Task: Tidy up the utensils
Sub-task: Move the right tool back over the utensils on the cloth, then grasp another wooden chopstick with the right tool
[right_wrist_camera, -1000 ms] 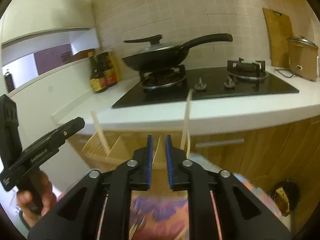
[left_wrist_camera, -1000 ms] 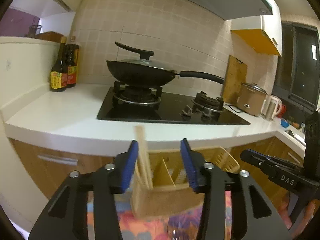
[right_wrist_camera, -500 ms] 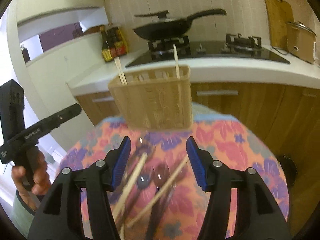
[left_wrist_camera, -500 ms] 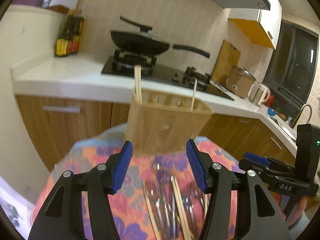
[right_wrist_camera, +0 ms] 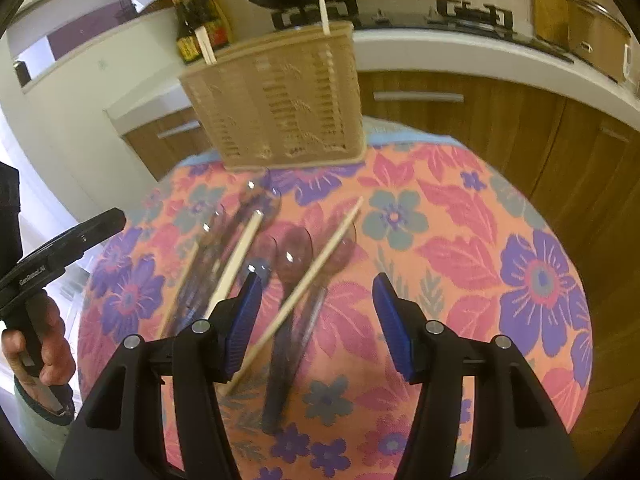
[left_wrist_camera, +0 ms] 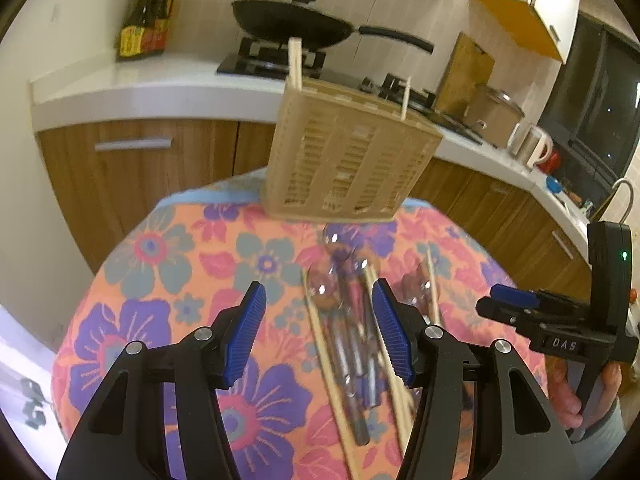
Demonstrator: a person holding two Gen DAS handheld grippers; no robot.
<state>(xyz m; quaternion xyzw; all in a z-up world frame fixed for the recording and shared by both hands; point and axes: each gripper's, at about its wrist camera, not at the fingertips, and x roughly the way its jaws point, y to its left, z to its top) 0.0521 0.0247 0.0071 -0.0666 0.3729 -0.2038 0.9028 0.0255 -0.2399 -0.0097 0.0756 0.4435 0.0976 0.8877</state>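
A tan slatted utensil basket (left_wrist_camera: 344, 160) (right_wrist_camera: 280, 100) stands at the far edge of the floral tablecloth (left_wrist_camera: 168, 280). Chopsticks (left_wrist_camera: 295, 64) stick up at its left end and one chopstick (left_wrist_camera: 406, 98) at its right end. In front of it lie clear spoons (right_wrist_camera: 294, 248) (left_wrist_camera: 326, 288) and loose chopsticks (right_wrist_camera: 320, 256) (left_wrist_camera: 328, 352) in a jumble. My left gripper (left_wrist_camera: 318, 334) hovers open above this pile, nothing between its pads. My right gripper (right_wrist_camera: 316, 320) is open too, over a slanted chopstick and spoon handles, touching none.
Behind the table runs a white counter (left_wrist_camera: 160, 92) with a hob, a black wok (left_wrist_camera: 292, 28) and sauce bottles (left_wrist_camera: 146, 20); wooden cabinets (right_wrist_camera: 480, 128) are below. Each gripper shows in the other's view, right gripper (left_wrist_camera: 504, 300) and left gripper (right_wrist_camera: 108, 220), held by a hand (right_wrist_camera: 36, 344).
Both grippers have tipped downward from the basket's top toward the utensils on the cloth. The right jaws went from nearly shut to wide; the left jaws widened slightly.
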